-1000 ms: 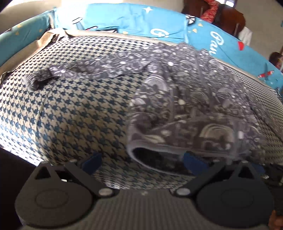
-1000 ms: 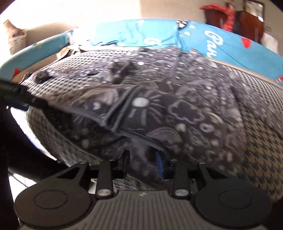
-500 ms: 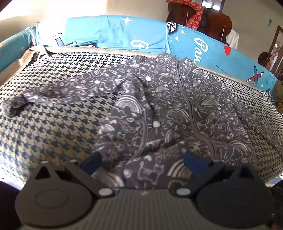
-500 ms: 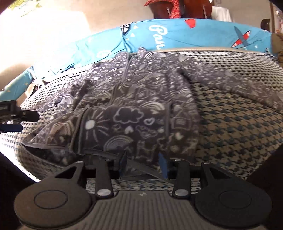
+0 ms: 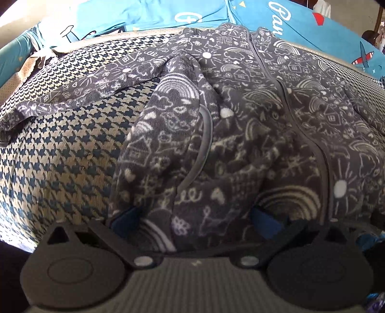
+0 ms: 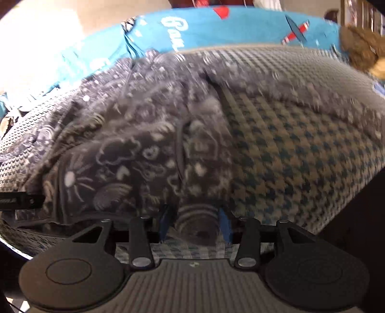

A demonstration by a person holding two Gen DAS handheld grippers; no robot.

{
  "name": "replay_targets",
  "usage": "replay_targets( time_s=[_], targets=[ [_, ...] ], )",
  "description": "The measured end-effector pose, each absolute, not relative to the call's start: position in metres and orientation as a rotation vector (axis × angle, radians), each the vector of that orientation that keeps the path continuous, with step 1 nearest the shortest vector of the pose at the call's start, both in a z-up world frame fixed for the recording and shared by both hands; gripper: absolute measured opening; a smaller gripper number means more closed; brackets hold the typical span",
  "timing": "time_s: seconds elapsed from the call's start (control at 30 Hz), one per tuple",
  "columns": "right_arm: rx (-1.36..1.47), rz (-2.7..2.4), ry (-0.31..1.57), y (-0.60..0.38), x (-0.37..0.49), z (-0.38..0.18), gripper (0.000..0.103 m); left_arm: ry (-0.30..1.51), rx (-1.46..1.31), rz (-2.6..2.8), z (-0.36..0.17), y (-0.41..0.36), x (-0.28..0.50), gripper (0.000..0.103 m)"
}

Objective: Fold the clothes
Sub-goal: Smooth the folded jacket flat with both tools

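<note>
Two grippers at the near edge of a houndstooth bed (image 5: 60, 149).
Left view alone shows the garment (image 5: 240, 125)'s left sleeve trailing toward the bed's left edge; left gripper (image 5: 195, 216) fingers spread wide, folded fleece between them, grip unclear. Right view alone shows the right sleeve; right gripper (image 6: 193, 222) fingers opening, hem between, pads not pressing.

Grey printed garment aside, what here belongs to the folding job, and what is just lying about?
Job:
grey printed garment
left gripper, wide open around its hem
right gripper, jaws opening, hem between them
houndstooth surface

Lying about:
blue printed fabric
brown plush toy
</note>
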State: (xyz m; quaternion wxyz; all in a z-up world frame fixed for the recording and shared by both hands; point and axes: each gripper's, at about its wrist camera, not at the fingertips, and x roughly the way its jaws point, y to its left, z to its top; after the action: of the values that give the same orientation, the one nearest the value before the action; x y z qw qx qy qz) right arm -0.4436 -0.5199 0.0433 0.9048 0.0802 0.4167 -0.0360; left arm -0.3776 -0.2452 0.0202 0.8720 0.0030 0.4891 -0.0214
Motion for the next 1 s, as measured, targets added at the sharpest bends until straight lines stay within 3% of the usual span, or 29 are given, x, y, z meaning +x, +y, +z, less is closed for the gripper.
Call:
replay_targets(
  time_s=[0.3, 0.63, 1.0],
  targets=[
    [0.08, 0.121, 0.755, -0.5, -0.463, 0.058, 0.043, 0.967, -0.076, -0.078, 0.032, -0.24, -0.383, 0.103],
    [0.09, 0.443, 0.794, -0.459, -0.467, 0.059, 0.043, 0.955, -0.118, -0.066, 0.034, -0.233, -0.381, 0.103],
    [-0.321, 0.488, 0.683, -0.402, -0.477, 0.06, 0.043, 0.96, -0.163, -0.061, 0.033, -0.226, -0.379, 0.103]
  ],
)
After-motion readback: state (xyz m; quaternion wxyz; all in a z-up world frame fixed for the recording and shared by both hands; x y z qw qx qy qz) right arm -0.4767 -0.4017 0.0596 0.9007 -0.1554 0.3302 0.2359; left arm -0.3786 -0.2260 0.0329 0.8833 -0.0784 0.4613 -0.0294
